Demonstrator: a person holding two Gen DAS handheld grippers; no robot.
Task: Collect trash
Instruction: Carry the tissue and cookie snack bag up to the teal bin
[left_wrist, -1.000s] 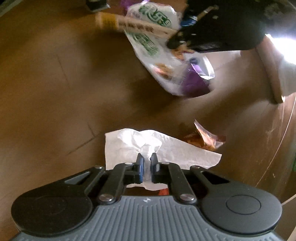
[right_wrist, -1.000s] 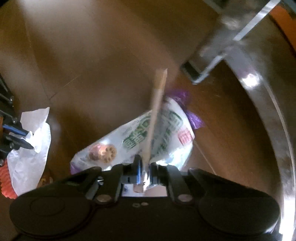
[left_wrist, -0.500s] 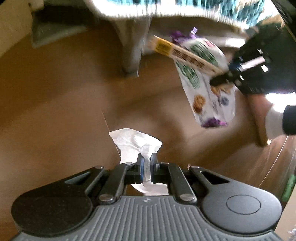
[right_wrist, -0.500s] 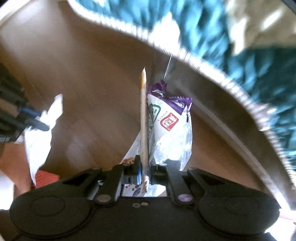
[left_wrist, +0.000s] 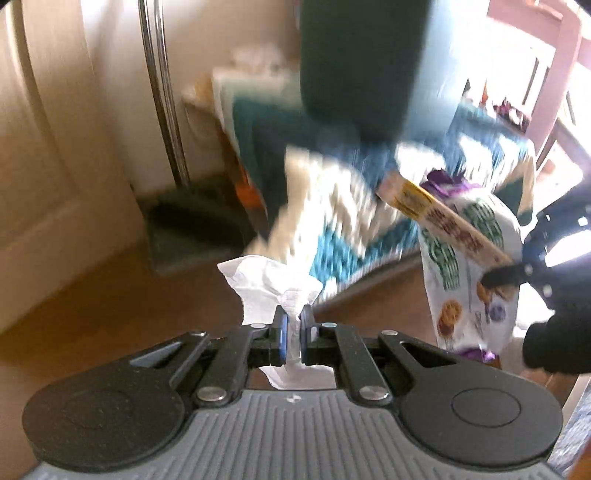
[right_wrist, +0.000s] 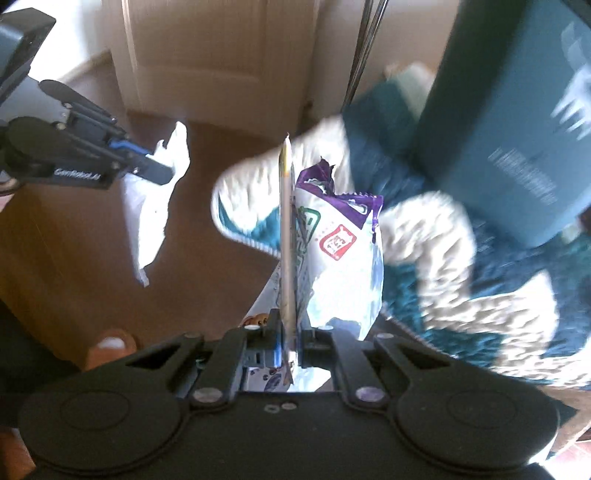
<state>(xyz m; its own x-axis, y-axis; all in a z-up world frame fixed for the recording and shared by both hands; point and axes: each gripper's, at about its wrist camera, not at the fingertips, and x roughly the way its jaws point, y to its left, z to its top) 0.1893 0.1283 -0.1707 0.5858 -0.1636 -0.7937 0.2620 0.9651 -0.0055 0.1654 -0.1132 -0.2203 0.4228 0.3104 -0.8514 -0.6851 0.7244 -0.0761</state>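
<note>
- Left gripper (left_wrist: 291, 328): jaws clenched on a crumpled white paper tissue (left_wrist: 271, 282). The tissue stands up out of the jaws and a tail hangs below them; it is clear of the brown wooden floor (left_wrist: 92, 306).
- Right gripper (right_wrist: 290, 338): jaws clenched on two items together, a long flat tan paper chopstick sleeve (right_wrist: 286, 236) and a white-and-purple plastic snack wrapper (right_wrist: 340, 266). Both are carried in the air.
- Long axis: in the right wrist view the sleeve runs straight forward along the fingers, edge-on, with the wrapper pressed against its right face and sagging below the jaws.
- Relative position: in the left wrist view the right gripper (left_wrist: 506, 275) and its load sit to the right of the tissue and ahead of it, apart, not touching. In the right wrist view the left gripper (right_wrist: 159, 171) sits to the upper left, its tissue (right_wrist: 155, 206) dangling.
- Surroundings: a blurred teal-and-cream patterned rug (right_wrist: 461, 266), a dark teal box-like object (right_wrist: 517, 129) and a cream panelled door (left_wrist: 44, 166).
- Judgement: both loads are in transit. No bin is identifiable in either view, so which hand is nearer the drop point cannot be told.
- Risk: the wrapper is held only along one edge and could slip.
</note>
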